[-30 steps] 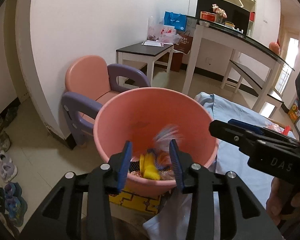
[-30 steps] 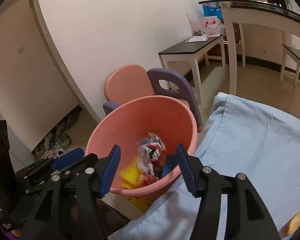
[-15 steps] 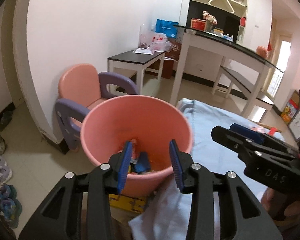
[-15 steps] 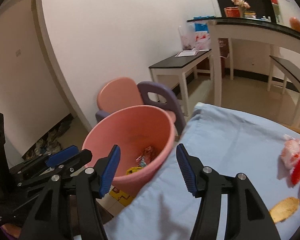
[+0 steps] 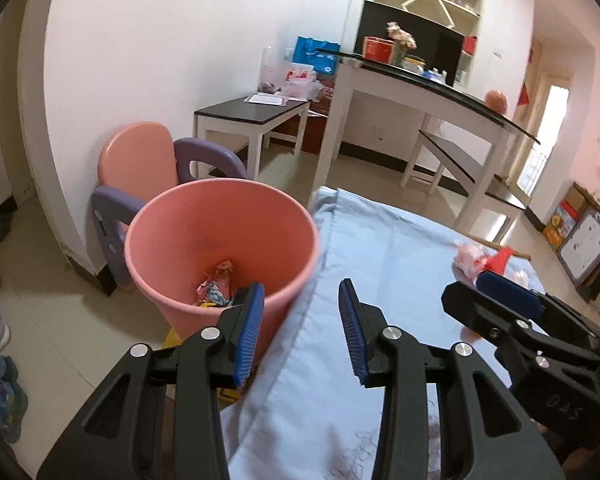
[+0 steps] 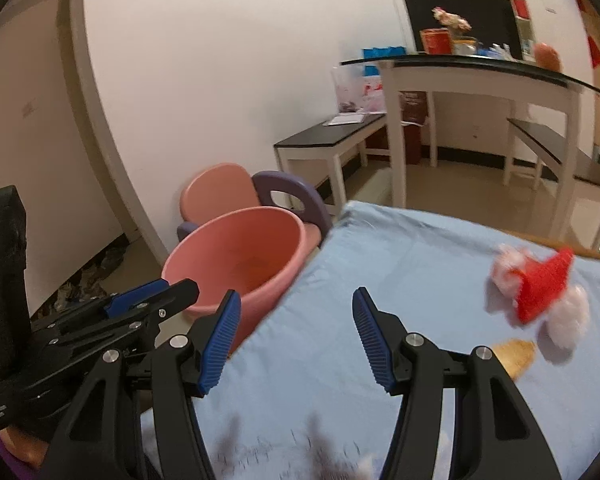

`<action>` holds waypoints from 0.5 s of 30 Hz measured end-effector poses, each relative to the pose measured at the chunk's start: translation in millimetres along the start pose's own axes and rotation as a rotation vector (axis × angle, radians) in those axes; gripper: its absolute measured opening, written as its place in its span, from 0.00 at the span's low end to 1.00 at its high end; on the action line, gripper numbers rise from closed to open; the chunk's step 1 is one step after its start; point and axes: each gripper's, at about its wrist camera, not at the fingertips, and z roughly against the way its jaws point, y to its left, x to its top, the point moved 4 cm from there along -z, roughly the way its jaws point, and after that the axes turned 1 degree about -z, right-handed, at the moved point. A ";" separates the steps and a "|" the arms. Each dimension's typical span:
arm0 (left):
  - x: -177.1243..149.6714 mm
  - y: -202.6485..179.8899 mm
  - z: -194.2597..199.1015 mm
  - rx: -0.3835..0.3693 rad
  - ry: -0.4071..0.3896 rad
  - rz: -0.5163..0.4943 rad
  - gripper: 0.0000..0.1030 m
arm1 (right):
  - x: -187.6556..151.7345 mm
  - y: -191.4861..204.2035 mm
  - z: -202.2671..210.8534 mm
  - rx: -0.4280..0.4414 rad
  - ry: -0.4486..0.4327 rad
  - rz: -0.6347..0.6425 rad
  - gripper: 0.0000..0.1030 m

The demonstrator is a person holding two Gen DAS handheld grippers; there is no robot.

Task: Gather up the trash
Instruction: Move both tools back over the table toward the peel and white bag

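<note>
Left gripper (image 5: 301, 332): jaws standing wide apart, gripping nothing, hanging over the seam where the pink bucket (image 5: 296, 224) is meeting the light blue cloth (image 5: 384, 264). Left blue pad overlapping the bucket's near rim; right pad over the cloth.

Right gripper (image 6: 296, 338): jaws spread wide, also empty, hovering above the blue cloth (image 6: 380, 272). From the left wrist view it is showing at 3 o'clock (image 5: 500, 300), side-on.

Bucket sitting at 11 o'clock from the left gripper, its right rim touching the cloth's edge. Crumpled wrappers (image 5: 220, 284) lying in the bottom, with yellow and blue scraps among them. In the right wrist view the bucket (image 6: 236, 256) is lying at 10 o'clock, contents hidden by the wall.

On the cloth, at 2 o'clock from the right gripper: a red-and-white fuzzy item (image 6: 540, 292), blurred, cannot tell what kind. Just beside it, nearer the camera, a flat tan piece (image 6: 514, 356). Both well apart from the bucket.

Beyond the bucket at 11 o'clock: a child's chair (image 5: 140, 160), pink back, purple arms, against the white wall. Farther at 12 o'clock: a low black-topped side table (image 5: 252, 110) carrying papers and bags. Farthest at 1 o'clock: a tall black-topped counter (image 5: 440, 92) with white legs.
</note>
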 end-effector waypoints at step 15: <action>-35.9 -69.2 25.2 -0.058 -0.012 -0.107 0.38 | -43.6 -38.7 72.4 -0.152 -0.046 -0.058 0.56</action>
